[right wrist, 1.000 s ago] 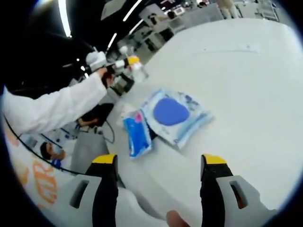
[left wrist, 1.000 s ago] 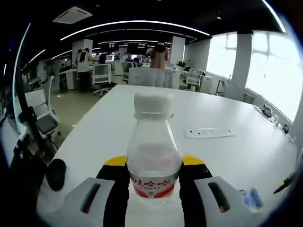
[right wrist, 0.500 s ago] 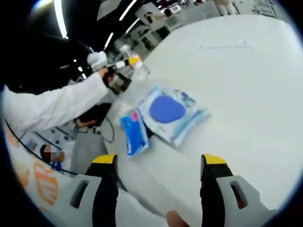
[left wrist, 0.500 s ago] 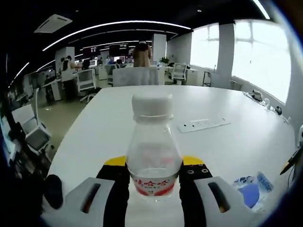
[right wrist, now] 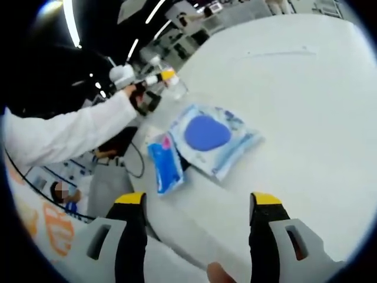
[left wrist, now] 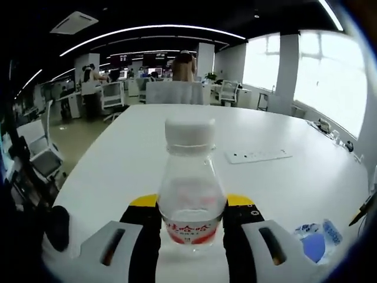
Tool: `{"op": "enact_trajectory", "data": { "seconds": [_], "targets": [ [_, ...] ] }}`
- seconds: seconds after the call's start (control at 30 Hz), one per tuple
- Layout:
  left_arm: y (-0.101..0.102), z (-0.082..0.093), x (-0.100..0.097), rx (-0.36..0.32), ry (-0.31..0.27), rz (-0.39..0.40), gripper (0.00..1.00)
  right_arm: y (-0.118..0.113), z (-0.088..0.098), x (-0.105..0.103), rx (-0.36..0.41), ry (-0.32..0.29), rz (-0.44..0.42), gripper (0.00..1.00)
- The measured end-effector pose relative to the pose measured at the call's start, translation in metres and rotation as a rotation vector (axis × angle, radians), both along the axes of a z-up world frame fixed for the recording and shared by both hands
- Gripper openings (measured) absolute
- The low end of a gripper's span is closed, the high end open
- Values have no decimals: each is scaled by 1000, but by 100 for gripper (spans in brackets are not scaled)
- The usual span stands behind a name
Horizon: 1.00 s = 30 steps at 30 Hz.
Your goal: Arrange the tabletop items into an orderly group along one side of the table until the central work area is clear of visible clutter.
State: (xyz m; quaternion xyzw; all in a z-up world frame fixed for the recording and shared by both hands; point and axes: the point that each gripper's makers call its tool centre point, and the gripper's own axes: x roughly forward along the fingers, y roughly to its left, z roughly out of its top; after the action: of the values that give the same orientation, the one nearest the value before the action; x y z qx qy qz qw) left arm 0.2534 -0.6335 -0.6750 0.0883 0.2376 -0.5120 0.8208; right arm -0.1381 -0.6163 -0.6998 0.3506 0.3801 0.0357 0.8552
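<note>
A clear water bottle (left wrist: 190, 188) with a white cap and red label stands between my left gripper's (left wrist: 191, 219) jaws, which are shut on it above the white table (left wrist: 147, 141). In the right gripper view, my right gripper (right wrist: 198, 227) is open over the table (right wrist: 306, 106) with nothing between its fingers. Ahead of it lie a clear packet with a blue round pad (right wrist: 209, 137) and a smaller blue packet (right wrist: 164, 169). Farther off, the left gripper (right wrist: 154, 82) holds the bottle (right wrist: 174, 87) at the end of a white sleeve (right wrist: 65, 135).
A white power strip (left wrist: 257, 155) lies on the table past the bottle. The blue packets (left wrist: 315, 240) show at lower right near the table's edge, and a dark pen-like thing (left wrist: 360, 216) at far right. Chairs, desks and people fill the office behind.
The left gripper view has swung slightly, with the bottle still held in the same grip. In the right gripper view the packets have shifted only a little in the picture.
</note>
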Motion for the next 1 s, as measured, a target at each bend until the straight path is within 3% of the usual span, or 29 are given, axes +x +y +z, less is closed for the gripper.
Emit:
{"op": "enact_trajectory", "data": {
  "seconds": [0.57, 1.0],
  "targets": [
    [4, 0, -5, -27, -30, 114, 40, -1, -2, -1, 13, 6, -9, 69],
    [8, -2, -9, -25, -52, 125, 40, 2, -3, -2, 16, 7, -2, 69]
  ]
}}
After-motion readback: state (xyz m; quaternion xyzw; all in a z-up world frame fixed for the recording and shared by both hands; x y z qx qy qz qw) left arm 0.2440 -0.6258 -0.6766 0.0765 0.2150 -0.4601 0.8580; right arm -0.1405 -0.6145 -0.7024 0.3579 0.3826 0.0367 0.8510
